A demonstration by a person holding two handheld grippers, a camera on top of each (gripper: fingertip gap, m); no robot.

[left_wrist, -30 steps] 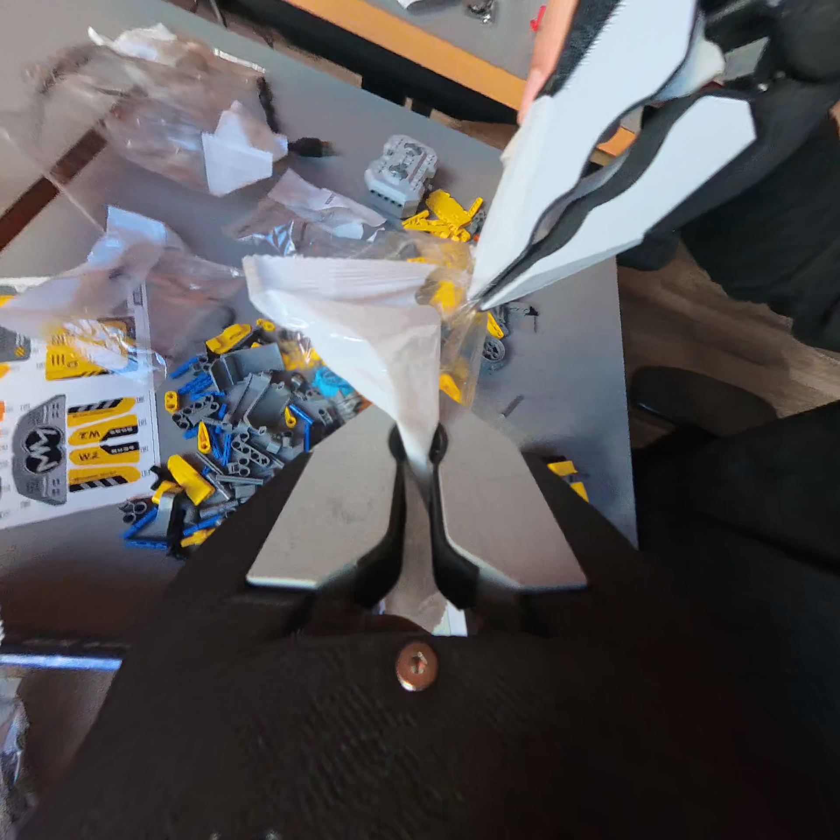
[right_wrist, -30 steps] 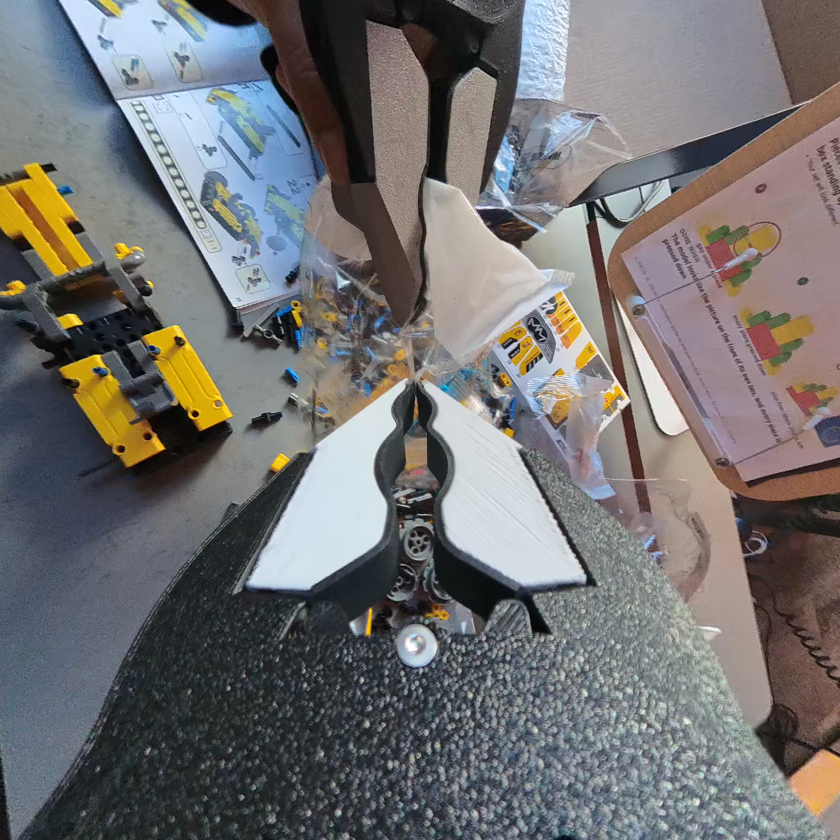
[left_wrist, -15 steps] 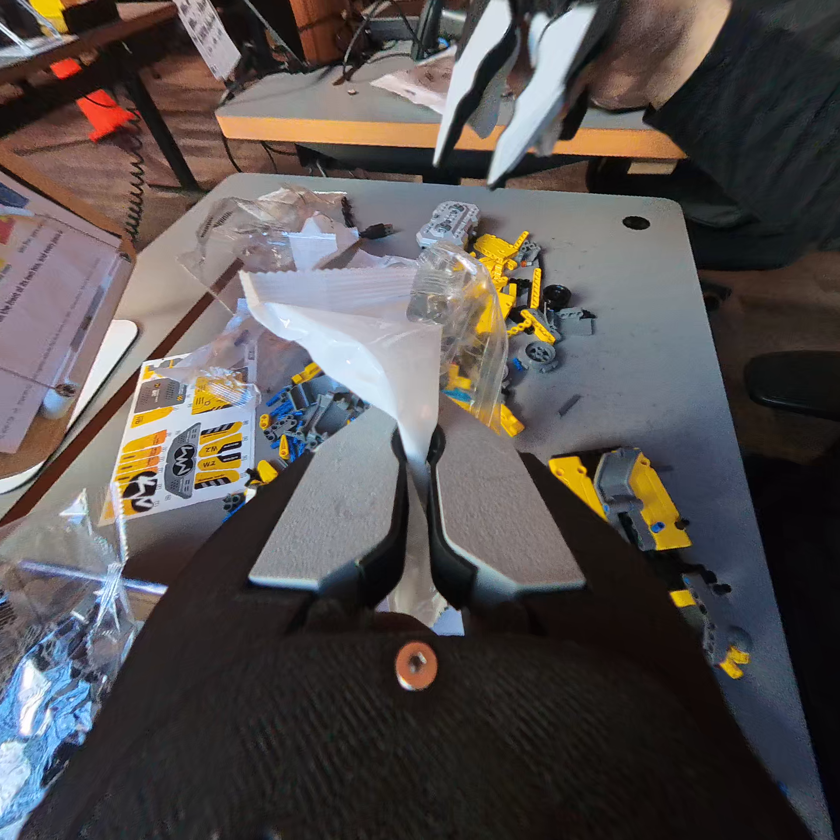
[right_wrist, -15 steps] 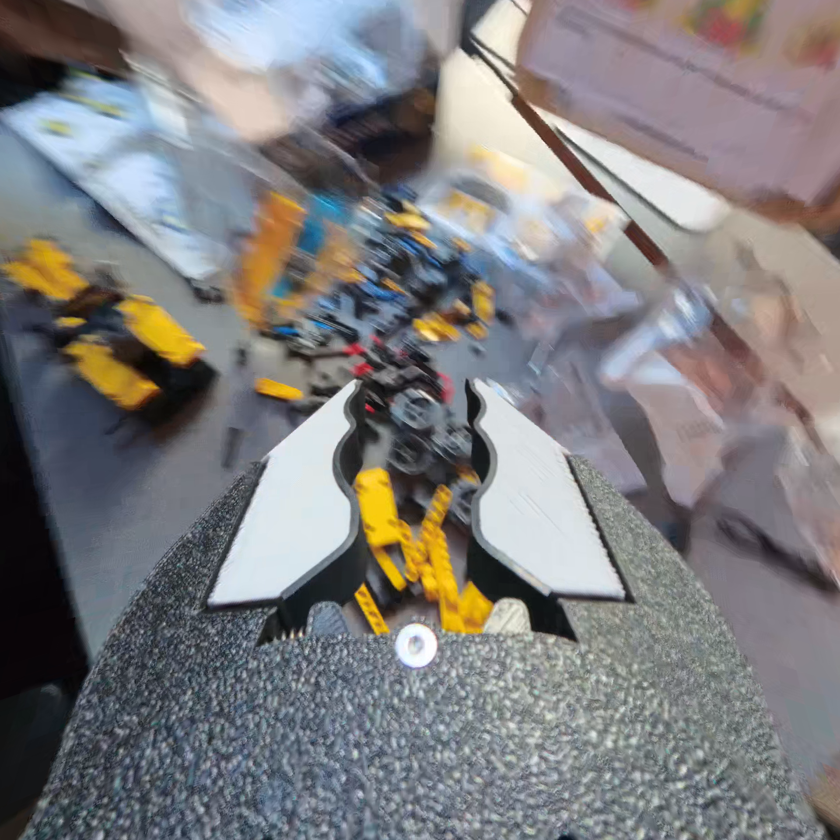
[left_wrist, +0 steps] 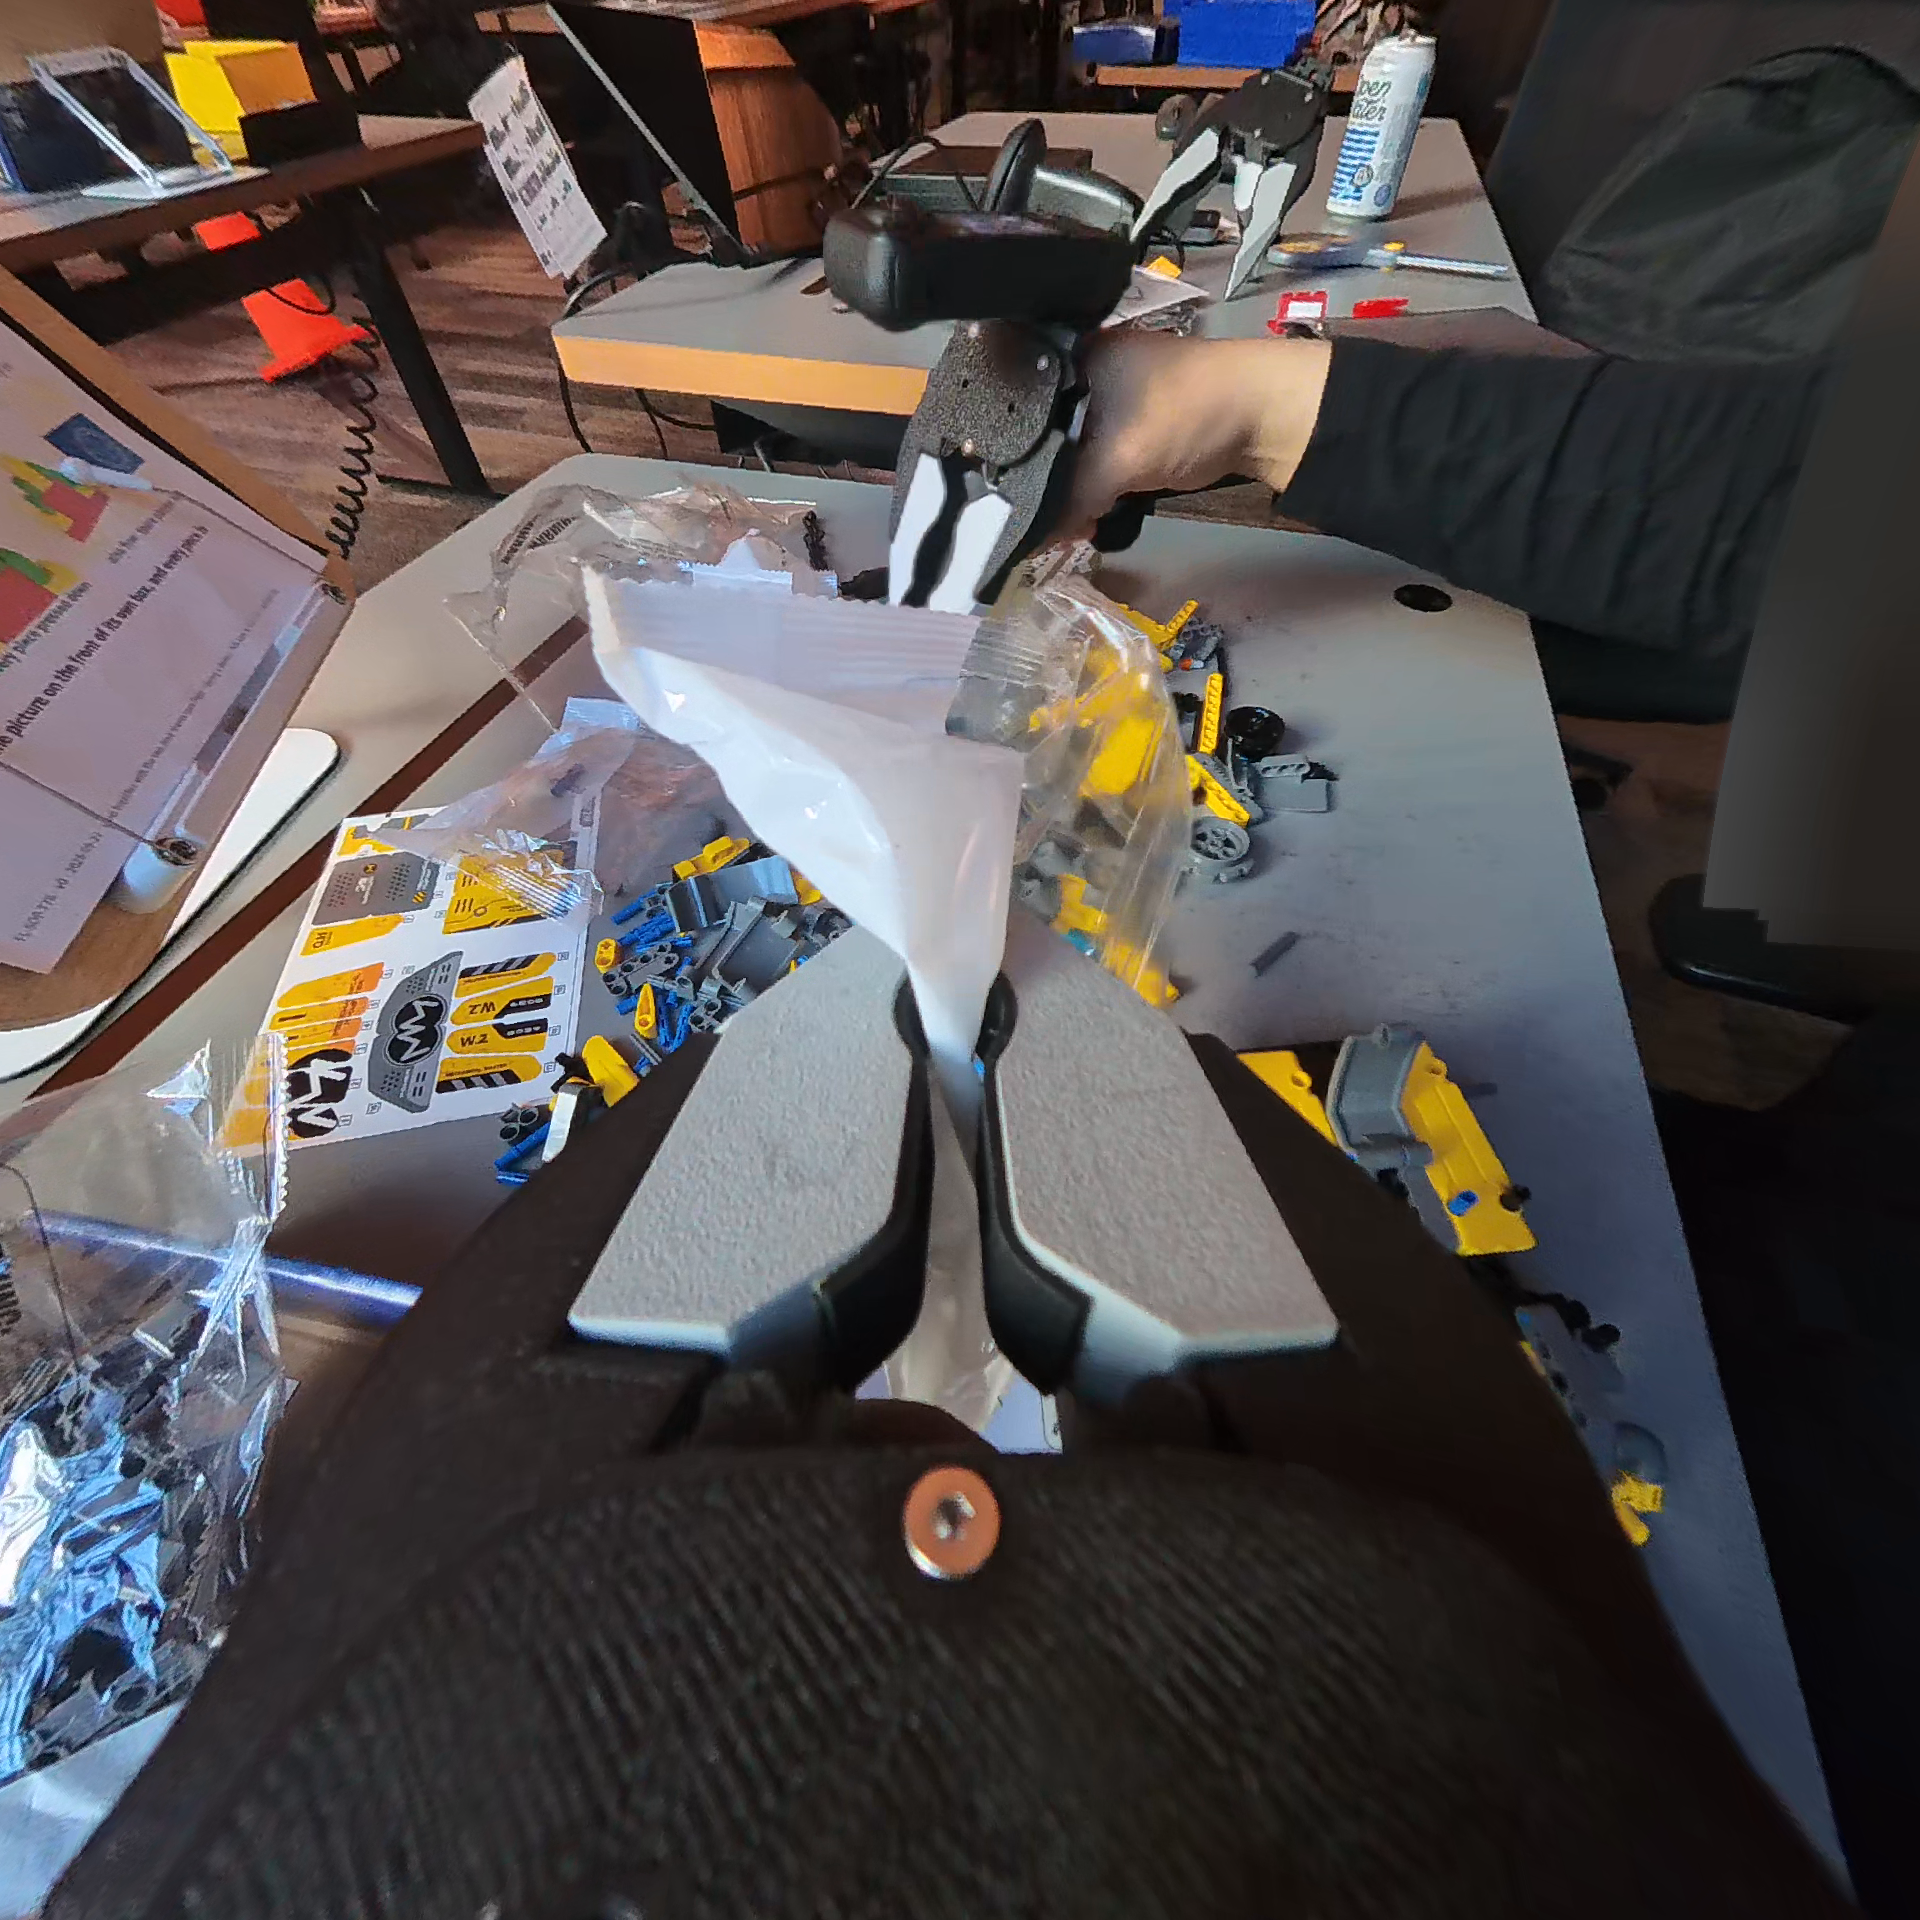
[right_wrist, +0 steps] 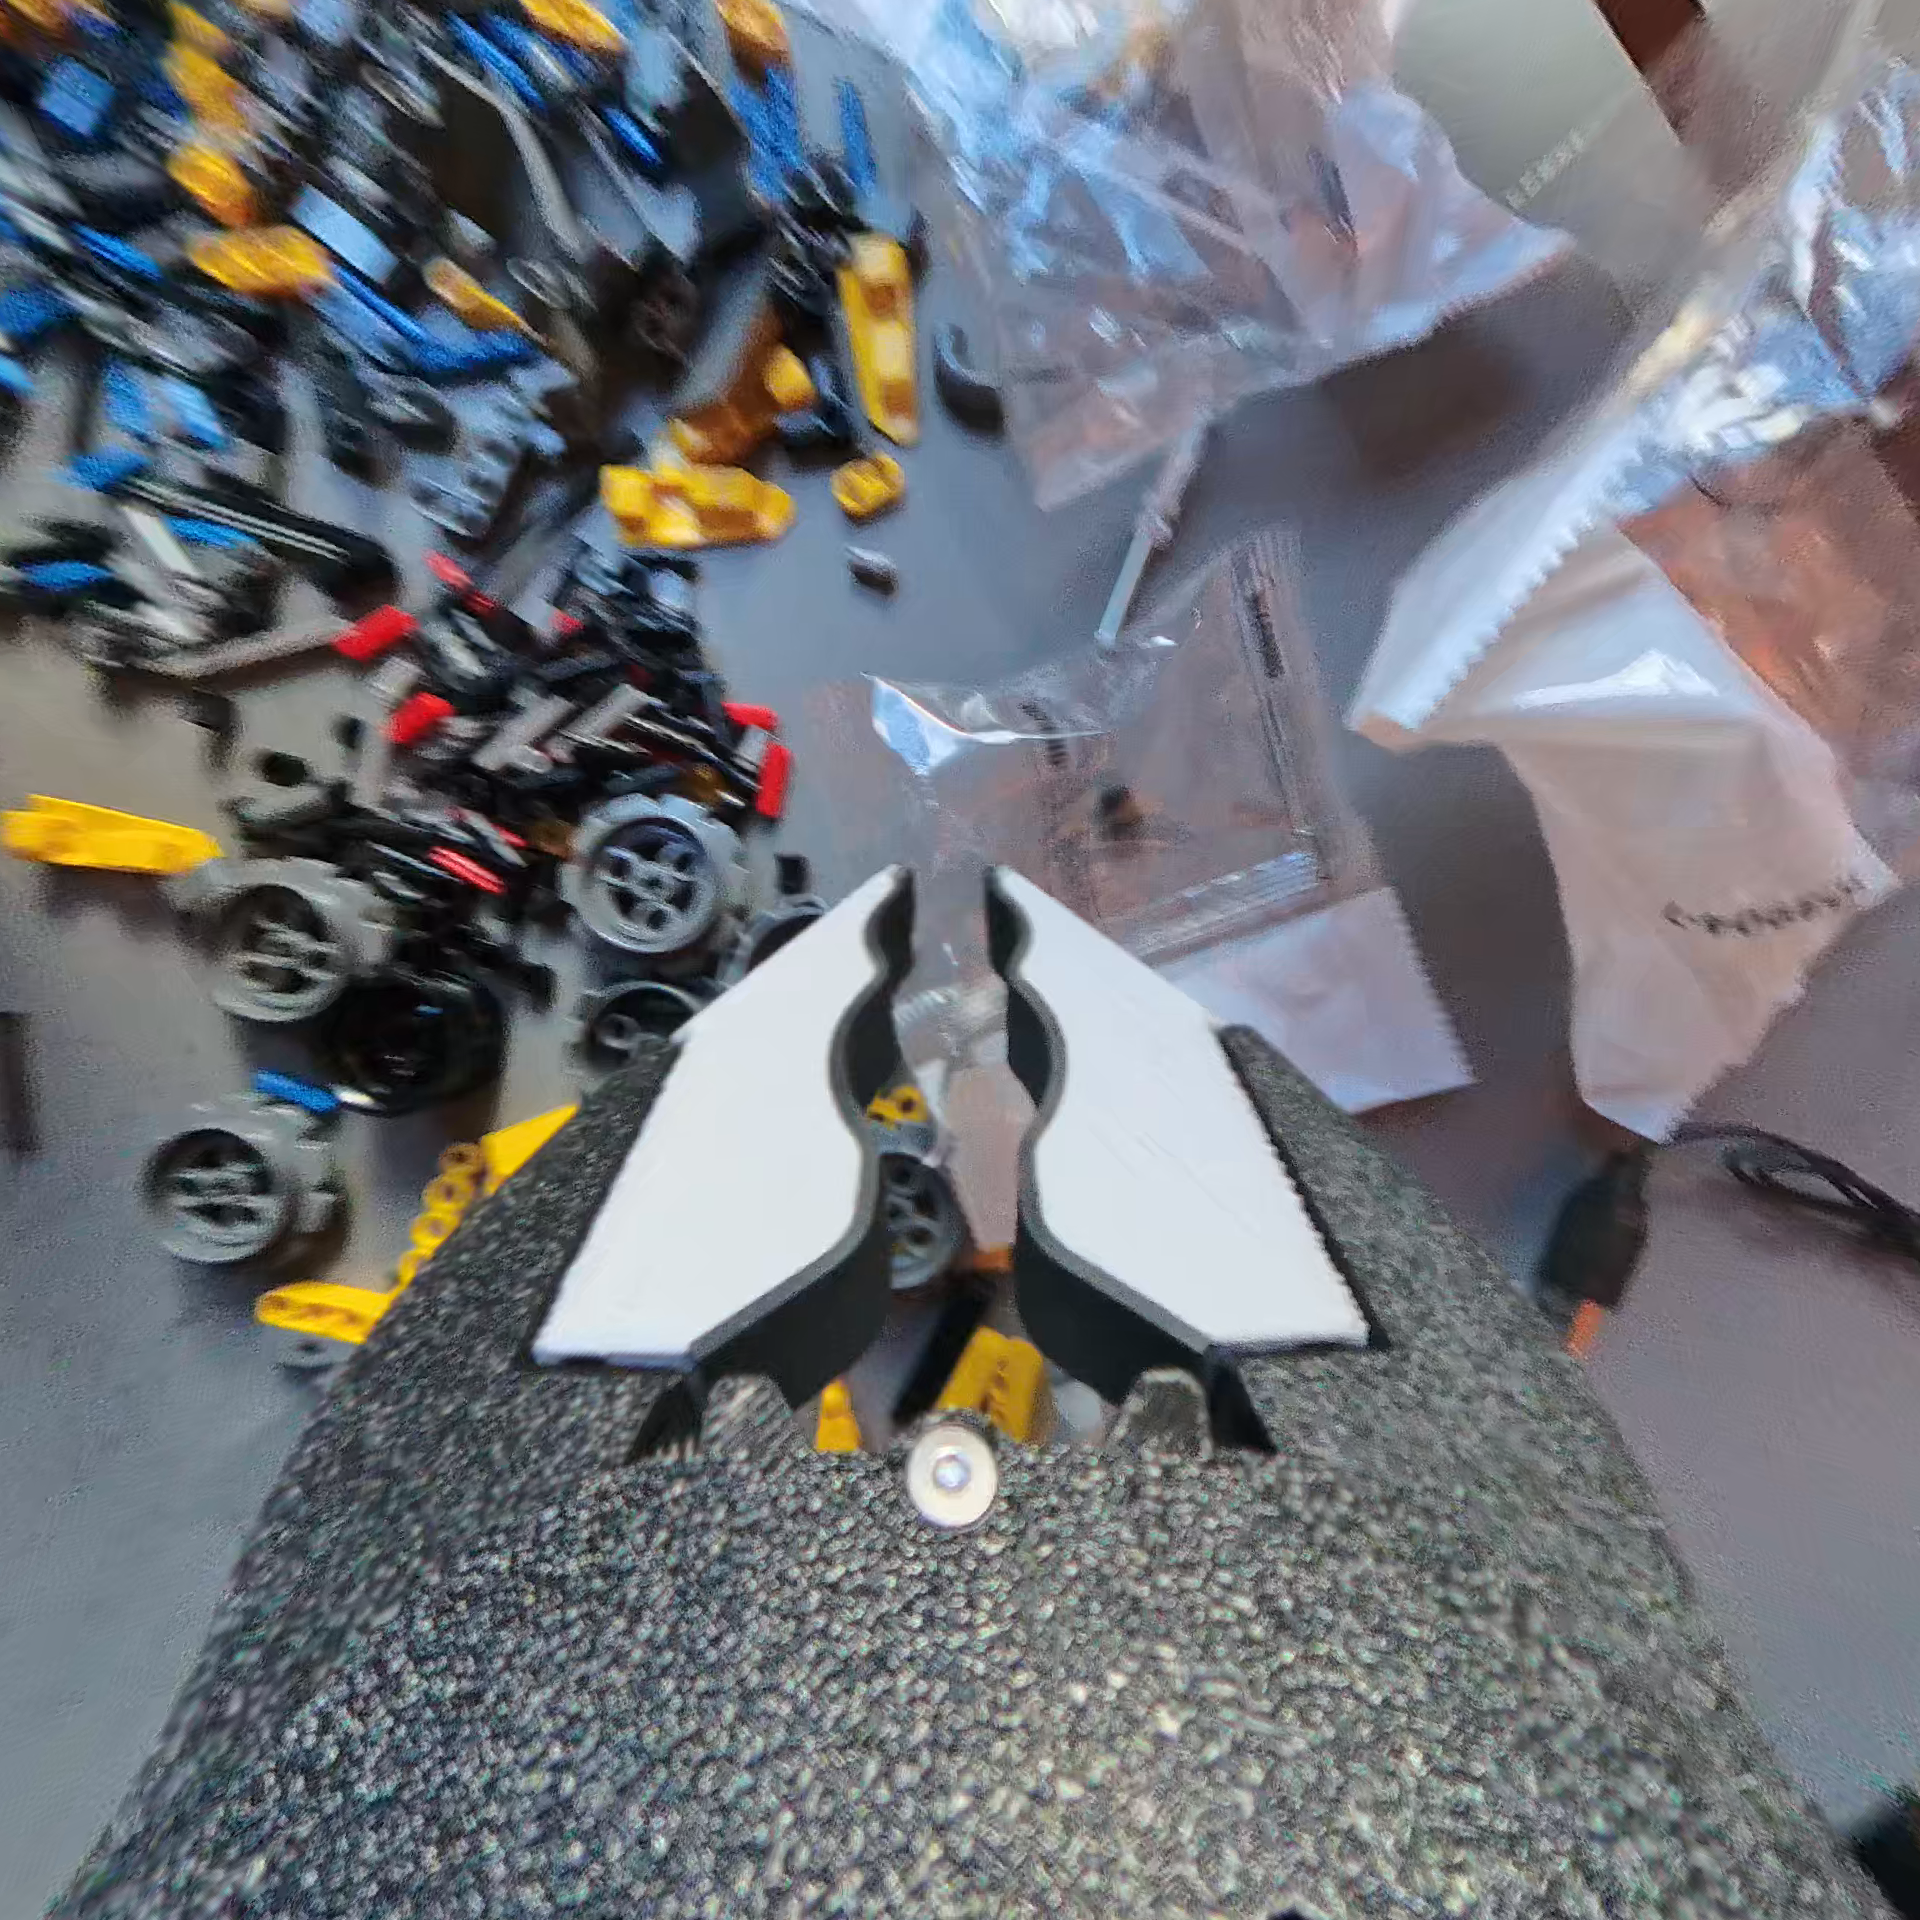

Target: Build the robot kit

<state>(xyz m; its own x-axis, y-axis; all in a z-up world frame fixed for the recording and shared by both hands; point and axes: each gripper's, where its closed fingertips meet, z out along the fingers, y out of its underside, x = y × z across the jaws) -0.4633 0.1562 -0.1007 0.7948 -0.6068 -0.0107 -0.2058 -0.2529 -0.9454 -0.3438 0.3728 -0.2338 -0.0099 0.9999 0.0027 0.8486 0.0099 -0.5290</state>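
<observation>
My left gripper [left_wrist: 951,1023] is shut on the bottom of a plastic bag [left_wrist: 831,748], white on one side and clear on the other, and holds it above the grey table [left_wrist: 1403,831]. Yellow and grey building pieces show through its clear side [left_wrist: 1101,769]. My right gripper [right_wrist: 948,883] is empty with its jaws a little apart. It hangs low over the table, by loose wheels [right_wrist: 649,883] and a small clear bag [right_wrist: 1122,790]. It also shows in the left wrist view [left_wrist: 935,582], held by a hand just behind the bag's top edge.
Loose blue, grey and yellow pieces [left_wrist: 717,935] lie beside a sticker sheet [left_wrist: 416,997]. A yellow part-built model [left_wrist: 1392,1132] sits at the right edge. Empty crumpled bags [right_wrist: 1621,769] lie to the right of the right gripper. A wooden board [left_wrist: 125,665] stands on the left. The gap from one gripper's tips to the other's is roughly 30 cm. Measured from the fingertips, the yellow part-built model [left_wrist: 1392,1132] is 20 cm or so from the left gripper and 30 cm from the right.
The right gripper let go of the bag's top corner, opened, swung away and came down over the loose pieces beyond the bag, its jaws now narrower. The left gripper kept its hold and drew back.
</observation>
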